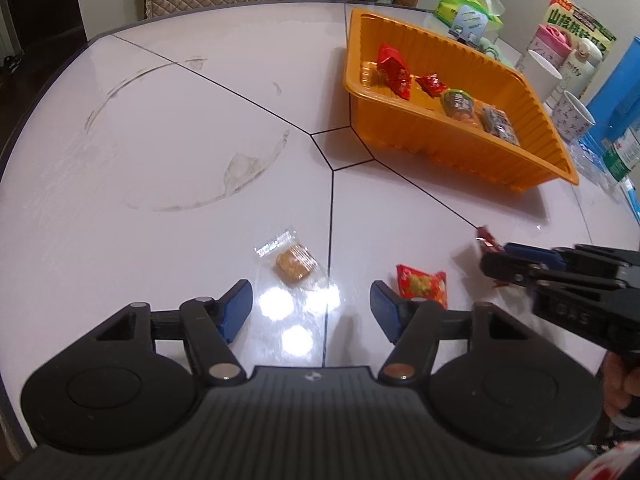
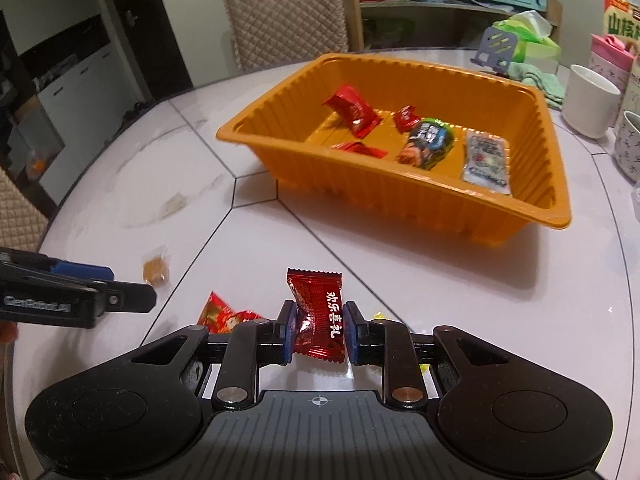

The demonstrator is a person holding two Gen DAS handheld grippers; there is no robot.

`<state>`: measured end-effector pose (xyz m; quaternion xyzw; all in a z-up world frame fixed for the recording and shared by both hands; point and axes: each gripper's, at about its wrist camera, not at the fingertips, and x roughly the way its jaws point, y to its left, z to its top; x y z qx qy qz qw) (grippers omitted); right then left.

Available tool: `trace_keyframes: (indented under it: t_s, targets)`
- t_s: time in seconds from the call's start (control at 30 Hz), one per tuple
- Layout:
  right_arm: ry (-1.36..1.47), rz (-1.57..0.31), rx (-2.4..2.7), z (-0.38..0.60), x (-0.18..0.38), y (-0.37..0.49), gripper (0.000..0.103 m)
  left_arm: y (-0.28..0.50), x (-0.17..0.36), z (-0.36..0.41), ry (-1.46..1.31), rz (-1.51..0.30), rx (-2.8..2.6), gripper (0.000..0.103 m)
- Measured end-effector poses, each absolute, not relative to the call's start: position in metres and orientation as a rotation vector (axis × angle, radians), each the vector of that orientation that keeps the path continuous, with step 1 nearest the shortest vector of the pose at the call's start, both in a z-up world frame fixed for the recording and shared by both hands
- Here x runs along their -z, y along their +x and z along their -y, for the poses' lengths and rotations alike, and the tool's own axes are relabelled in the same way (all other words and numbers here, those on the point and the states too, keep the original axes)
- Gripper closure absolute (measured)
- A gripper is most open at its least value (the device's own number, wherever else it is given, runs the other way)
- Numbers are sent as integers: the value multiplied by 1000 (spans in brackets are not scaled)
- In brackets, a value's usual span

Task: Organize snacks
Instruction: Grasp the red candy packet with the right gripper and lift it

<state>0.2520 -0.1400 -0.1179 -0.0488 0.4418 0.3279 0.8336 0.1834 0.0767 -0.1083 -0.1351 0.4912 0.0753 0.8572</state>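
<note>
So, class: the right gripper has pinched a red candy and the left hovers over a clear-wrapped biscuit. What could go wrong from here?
1. The right gripper holds the red candy only by its crinkled wrapper, so it may slip before reaching the orange tray.
2. The left gripper is open near both the biscuit and a red snack packet; it may nudge either one.
3. The two grippers are close and could collide.

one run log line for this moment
right gripper: shut on red candy | left gripper: open above biscuit packet | orange tray: holds snacks
</note>
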Motion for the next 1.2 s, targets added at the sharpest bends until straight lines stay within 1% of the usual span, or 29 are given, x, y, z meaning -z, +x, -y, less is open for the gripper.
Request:
trace_keyframes:
  t_s: [0.1,0.2,0.33,0.43,0.6,0.9,1.03,1.2]
  targets:
    - [-85,-934,-681,145,115,255,78,191,114,-80,-293,-1040,-161,45]
    - [-70,-936,-669,148,114,257,78,197,118,-80,-307,-1052,-139,54]
    - [-60,-933,-659,151,112,258,78,204,121,-78,-309,-1050,-121,58]
    - [-53,-933,-652,153,111,259,78,209,123,-76,-289,-1040,-106,64]
    - [-42,-938,-640,155,111,260,78,215,124,-76,-257,-1031,-89,66]
    - [-39,-940,-634,156,111,261,78,214,125,-79,-229,-1031,-91,76]
    - [-41,-939,-636,155,111,260,78,213,125,-80,-222,-1032,-99,83]
    - [-40,-935,-637,155,110,259,78,213,125,-82,-233,-1034,-106,85]
